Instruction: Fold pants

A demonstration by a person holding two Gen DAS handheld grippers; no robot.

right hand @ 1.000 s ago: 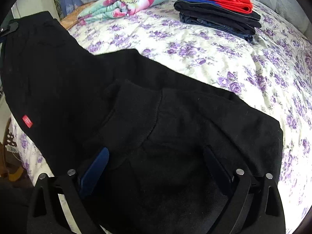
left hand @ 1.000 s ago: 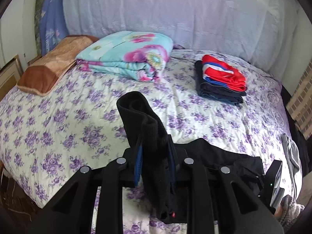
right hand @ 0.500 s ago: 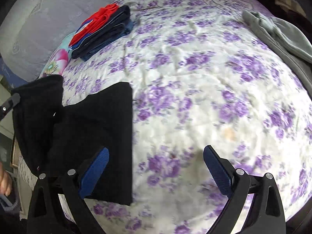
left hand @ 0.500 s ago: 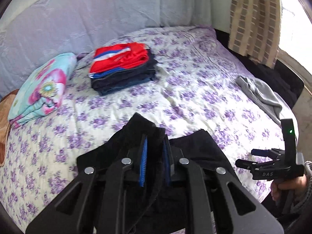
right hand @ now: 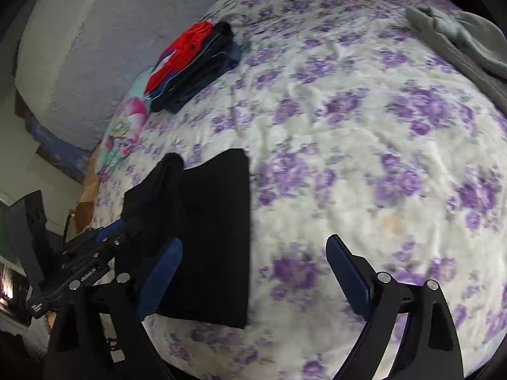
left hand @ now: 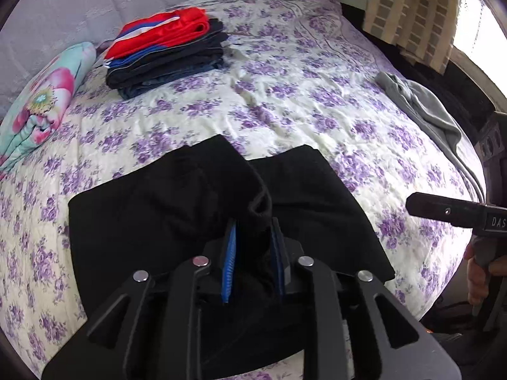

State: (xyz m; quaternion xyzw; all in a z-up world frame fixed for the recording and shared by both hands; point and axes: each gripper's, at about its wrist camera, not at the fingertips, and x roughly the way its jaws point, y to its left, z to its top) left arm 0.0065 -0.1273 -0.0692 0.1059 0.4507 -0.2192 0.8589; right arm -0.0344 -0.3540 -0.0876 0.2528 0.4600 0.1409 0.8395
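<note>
Black pants lie folded on the floral bed sheet near its front edge. My left gripper sits low over them, and its jaws are opening. A raised hump of the black fabric still stands between the blue pads, and the left pad's face shows bare. In the right wrist view the pants lie at the left, with the left gripper at their near end. My right gripper hovers wide over the pants' right edge and the sheet, its jaws closing slightly and gripping nothing. It also shows at the right.
A stack of folded clothes with a red piece on top lies at the back. A folded floral blanket is at the left, a loose grey garment at the right edge, and a curtain behind it.
The left gripper swung right and came down, laying the black fabric onto the folded pants; its pads now stand wider apart. The right gripper moved off the pants to bare sheet beside them.
</note>
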